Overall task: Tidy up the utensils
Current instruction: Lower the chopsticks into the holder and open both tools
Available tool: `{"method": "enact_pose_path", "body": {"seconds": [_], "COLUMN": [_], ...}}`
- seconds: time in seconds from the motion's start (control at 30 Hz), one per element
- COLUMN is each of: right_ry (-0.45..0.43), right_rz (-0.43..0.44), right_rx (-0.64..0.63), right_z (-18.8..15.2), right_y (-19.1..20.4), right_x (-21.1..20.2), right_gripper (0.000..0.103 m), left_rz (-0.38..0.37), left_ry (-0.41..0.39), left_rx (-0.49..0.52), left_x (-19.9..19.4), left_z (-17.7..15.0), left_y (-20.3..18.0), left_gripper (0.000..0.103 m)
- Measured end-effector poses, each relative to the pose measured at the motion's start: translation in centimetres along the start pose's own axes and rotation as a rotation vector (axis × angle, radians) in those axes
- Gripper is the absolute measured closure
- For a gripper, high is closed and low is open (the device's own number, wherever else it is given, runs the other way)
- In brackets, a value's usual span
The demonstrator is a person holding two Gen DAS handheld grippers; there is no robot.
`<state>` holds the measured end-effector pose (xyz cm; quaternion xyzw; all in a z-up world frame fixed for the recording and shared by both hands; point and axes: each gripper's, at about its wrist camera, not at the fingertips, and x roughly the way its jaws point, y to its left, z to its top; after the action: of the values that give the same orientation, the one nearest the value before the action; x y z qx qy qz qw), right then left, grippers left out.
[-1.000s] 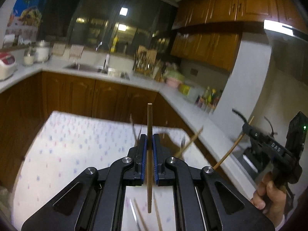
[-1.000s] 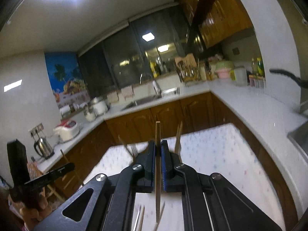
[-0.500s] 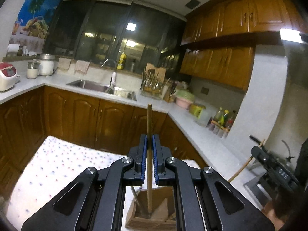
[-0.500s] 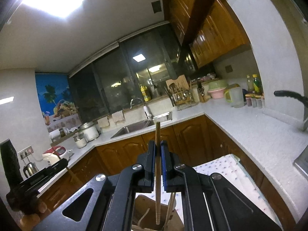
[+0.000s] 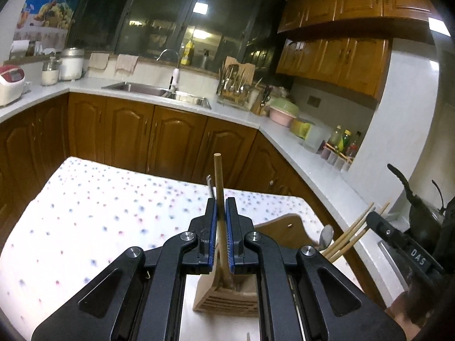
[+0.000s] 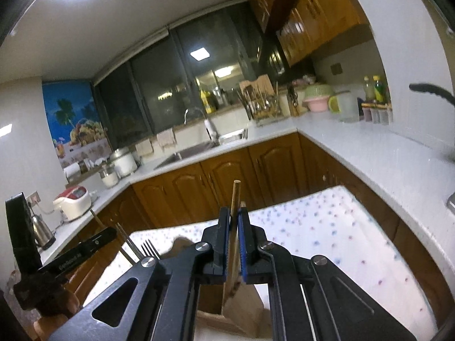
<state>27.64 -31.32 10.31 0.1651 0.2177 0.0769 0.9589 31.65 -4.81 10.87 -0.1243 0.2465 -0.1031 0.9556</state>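
My left gripper (image 5: 221, 207) has its jaws a little apart around a wooden chopstick (image 5: 218, 176) that leans left between the pads, its lower end down in the wooden utensil holder (image 5: 227, 292). The holder also holds more chopsticks (image 5: 349, 236) and a spoon (image 5: 325, 236). My right gripper (image 6: 233, 213) is shut on another wooden chopstick (image 6: 235, 193), upright, its lower end inside the same holder (image 6: 241, 298). A fork (image 6: 149, 248) stands in the holder at the left. Each view shows the other gripper at its edge.
The holder stands on a table with a white dotted cloth (image 5: 99, 204). Behind are brown cabinets, a white counter with a sink (image 5: 159, 92), a utensil rack (image 5: 236, 91), a rice cooker (image 5: 10, 83) and a kettle (image 6: 42, 230).
Both grippers have come down over the holder with their chopsticks. The left jaws have parted slightly and that chopstick now leans. The right stays clamped.
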Motion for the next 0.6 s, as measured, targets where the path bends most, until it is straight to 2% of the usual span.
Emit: {"method": "enact_pose_path", "body": {"seconds": [0.17, 0.5, 0.6], "right_ry": [0.04, 0.054, 0.046], "right_rz": [-0.001, -0.004, -0.002], "right_rx": [-0.011, -0.007, 0.008], "right_z": [-0.74, -0.67, -0.65], "right_y": [0.41, 0.41, 0.16], "right_x": [0.65, 0.92, 0.7], "right_gripper": [0.097, 0.096, 0.091], "left_rz": [0.0, -0.014, -0.034], "left_ry": [0.012, 0.043, 0.052], "left_rx": [0.011, 0.008, 0.0], "left_x": [0.04, 0.06, -0.5], "left_z": [-0.32, -0.27, -0.15], "left_y": [-0.28, -0.17, 0.03], "left_gripper": [0.097, 0.097, 0.091]}}
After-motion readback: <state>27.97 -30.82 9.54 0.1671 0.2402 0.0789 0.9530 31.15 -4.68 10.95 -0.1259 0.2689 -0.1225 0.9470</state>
